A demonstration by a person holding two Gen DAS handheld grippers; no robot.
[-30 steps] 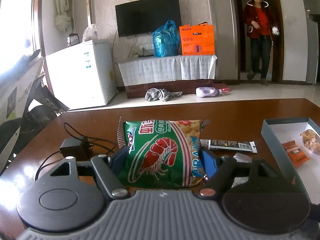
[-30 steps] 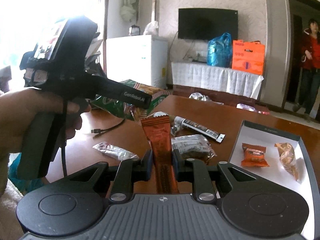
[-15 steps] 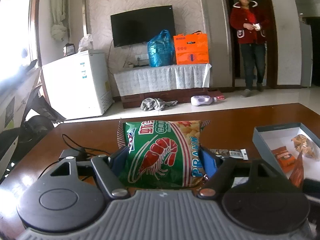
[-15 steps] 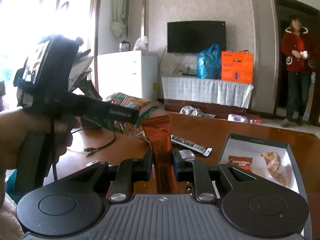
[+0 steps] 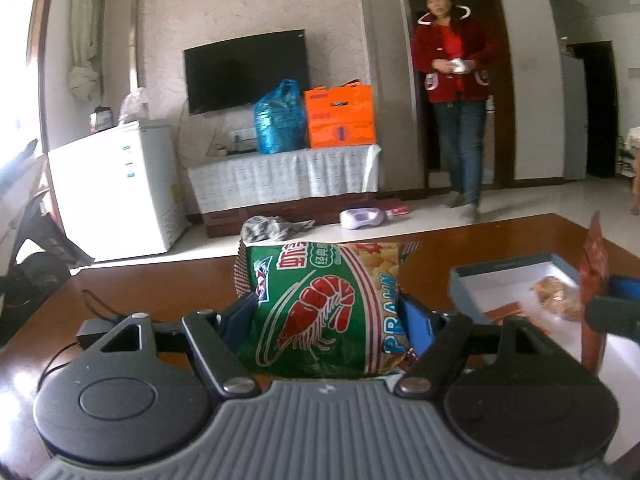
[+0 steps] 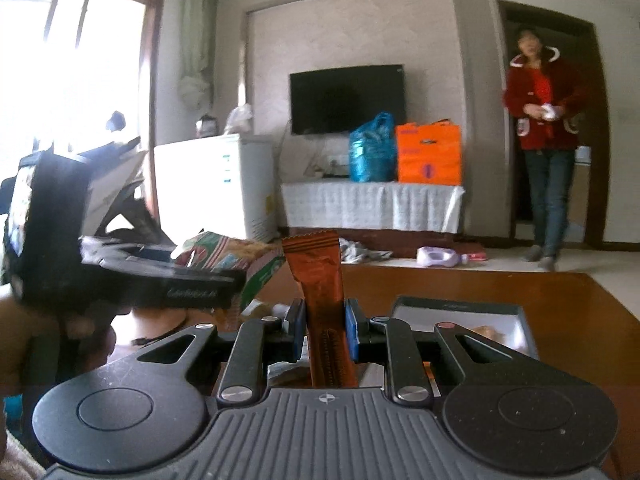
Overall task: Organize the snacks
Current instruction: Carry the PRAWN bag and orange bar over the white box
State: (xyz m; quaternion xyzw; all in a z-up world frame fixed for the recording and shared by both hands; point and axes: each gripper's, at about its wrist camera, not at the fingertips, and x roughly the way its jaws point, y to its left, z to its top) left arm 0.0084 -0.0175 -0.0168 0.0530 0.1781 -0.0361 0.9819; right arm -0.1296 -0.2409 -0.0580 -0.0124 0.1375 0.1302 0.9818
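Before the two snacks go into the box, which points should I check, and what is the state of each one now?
1. Left gripper holds the prawn cracker bag: ok, pads press on both sides.
2. Right gripper holds the orange snack bar: ok, clamped upright.
3. Free room in the grey box: ok for the bar; cannot tell for the bag, since two snacks already lie inside and part of the box is hidden.
4. Grippers apart from each other: ok, but they are close.
5. Person in red jacket: ok, far from the table.
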